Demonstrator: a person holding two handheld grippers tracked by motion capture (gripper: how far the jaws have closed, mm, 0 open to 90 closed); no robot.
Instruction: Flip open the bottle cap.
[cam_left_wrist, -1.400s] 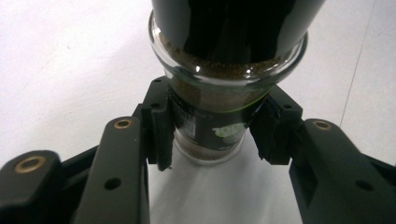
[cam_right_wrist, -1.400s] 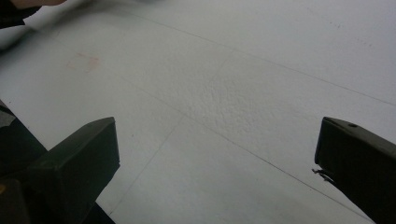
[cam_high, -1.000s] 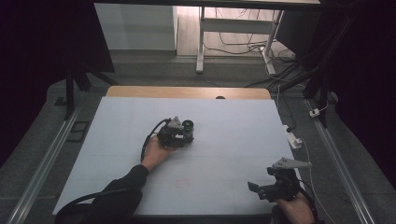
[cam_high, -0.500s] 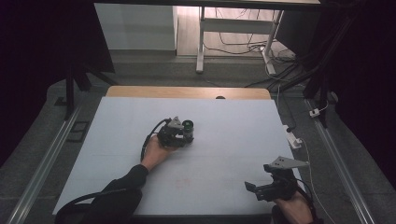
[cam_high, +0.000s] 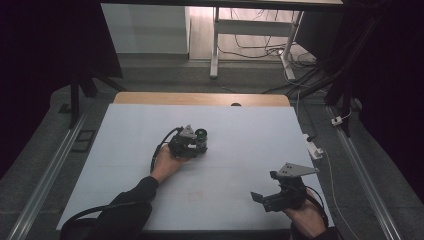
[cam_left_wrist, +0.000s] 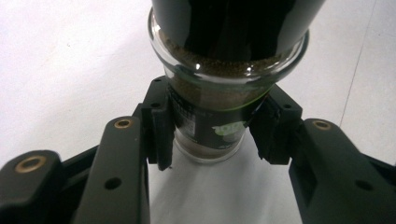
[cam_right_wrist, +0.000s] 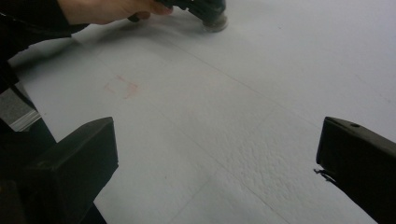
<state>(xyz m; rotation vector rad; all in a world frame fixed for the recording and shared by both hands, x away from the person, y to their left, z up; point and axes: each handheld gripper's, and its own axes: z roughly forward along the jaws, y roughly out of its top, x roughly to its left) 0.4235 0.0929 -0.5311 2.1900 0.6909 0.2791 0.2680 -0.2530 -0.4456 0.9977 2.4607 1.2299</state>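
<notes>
Glass jar (cam_left_wrist: 212, 126) of brown powder is what I'm working on, and right now I have it pinched in the left gripper (cam_high: 196, 145), the two black pads pressing its labelled wall from either side just under the shoulder. Through the left gripper view I look down past its dark lid (cam_left_wrist: 229, 28) to its base, which seems to rest on the white table sheet (cam_high: 250, 135) (I can't swear there is no gap beneath it). From the high view the jar sits left of the table's middle, my left hand (cam_high: 165, 162) behind it.

My right gripper (cam_high: 267, 196) hovers near the front right corner, well apart from the jar, jaws standing wide with nothing between them. Its own camera looks across bare sheet, past a faint reddish mark (cam_right_wrist: 122, 87), toward the jar's base (cam_right_wrist: 215, 24) far off at the top edge.

I judge the step in hand to be steadying the jar with the left while the right comes in. The lid looks to be on, so the likely next move is to carry the right gripper across and over the jar, line its jaws around the lid, and close there. That calls for a firm left clamp, since the glass is smooth and could turn in the pads.
</notes>
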